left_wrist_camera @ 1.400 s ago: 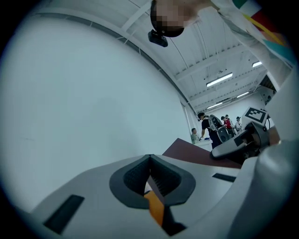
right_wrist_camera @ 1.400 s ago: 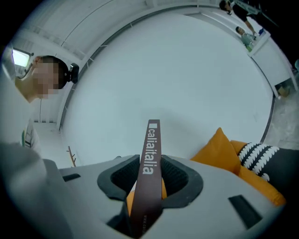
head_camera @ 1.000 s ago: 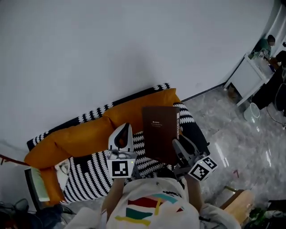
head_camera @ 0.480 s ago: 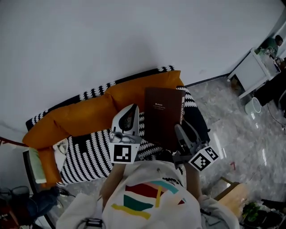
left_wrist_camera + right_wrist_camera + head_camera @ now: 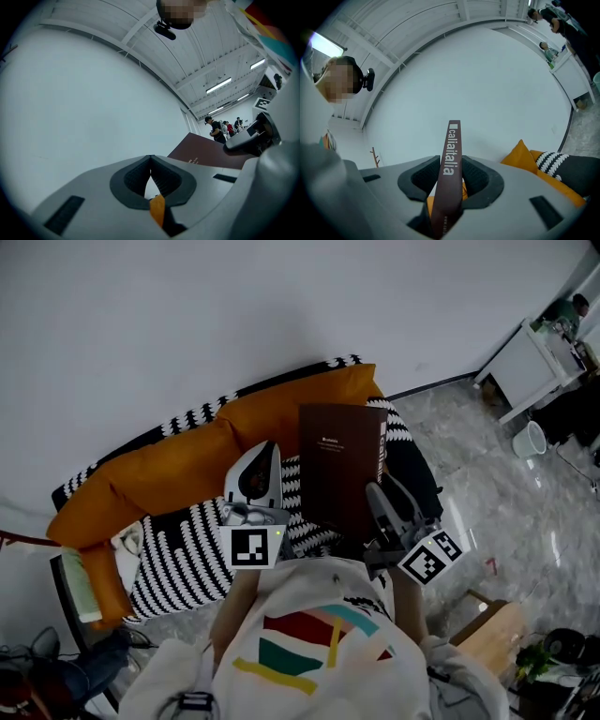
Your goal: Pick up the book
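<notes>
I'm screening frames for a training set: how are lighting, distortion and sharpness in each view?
Head view: dim, underexposed, glare streaks on the glossy floor. Left gripper view: strong fisheye, dark corners, bright ceiling lamps. Right gripper view: same fisheye vignette, book spine print sharp.

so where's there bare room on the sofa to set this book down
Most room is on the striped seat, between the orange back cushion and its front edge, left of the left tongs. The dark patch at the sofa's right end looks bare but narrow. Crowded: the far left corner, where a pale item lies. The book is in the right tongs.
</notes>
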{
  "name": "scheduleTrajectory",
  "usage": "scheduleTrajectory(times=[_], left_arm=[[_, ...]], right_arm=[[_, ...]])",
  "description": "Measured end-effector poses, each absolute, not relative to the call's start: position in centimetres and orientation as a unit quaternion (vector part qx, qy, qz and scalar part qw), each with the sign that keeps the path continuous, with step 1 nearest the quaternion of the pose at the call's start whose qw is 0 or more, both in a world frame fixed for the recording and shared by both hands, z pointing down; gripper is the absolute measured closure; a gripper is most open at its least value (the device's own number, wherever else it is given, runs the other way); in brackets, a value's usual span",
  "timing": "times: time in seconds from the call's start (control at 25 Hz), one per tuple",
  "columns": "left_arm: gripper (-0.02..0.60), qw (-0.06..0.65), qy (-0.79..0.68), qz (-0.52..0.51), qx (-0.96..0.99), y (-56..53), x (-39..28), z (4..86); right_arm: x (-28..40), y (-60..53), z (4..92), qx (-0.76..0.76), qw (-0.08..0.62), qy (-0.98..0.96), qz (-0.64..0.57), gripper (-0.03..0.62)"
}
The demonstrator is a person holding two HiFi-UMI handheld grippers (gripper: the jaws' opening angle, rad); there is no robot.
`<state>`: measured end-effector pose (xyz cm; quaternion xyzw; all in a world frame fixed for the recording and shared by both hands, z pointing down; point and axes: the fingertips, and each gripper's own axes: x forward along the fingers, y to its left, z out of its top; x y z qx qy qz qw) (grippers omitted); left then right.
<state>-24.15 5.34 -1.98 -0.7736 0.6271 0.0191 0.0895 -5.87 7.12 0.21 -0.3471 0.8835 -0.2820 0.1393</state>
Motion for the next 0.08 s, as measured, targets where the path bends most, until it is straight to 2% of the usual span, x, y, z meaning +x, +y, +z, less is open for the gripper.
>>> scheduleTrajectory(times=[0.08], left_arm=[[0.575,0.089,0.625,0.017,-0.775,4.42,-25.09,-2.20]], right_arm=[[-6.71,6.34,-0.03,-0.349,0.145,0.882,-0.282,0.439]])
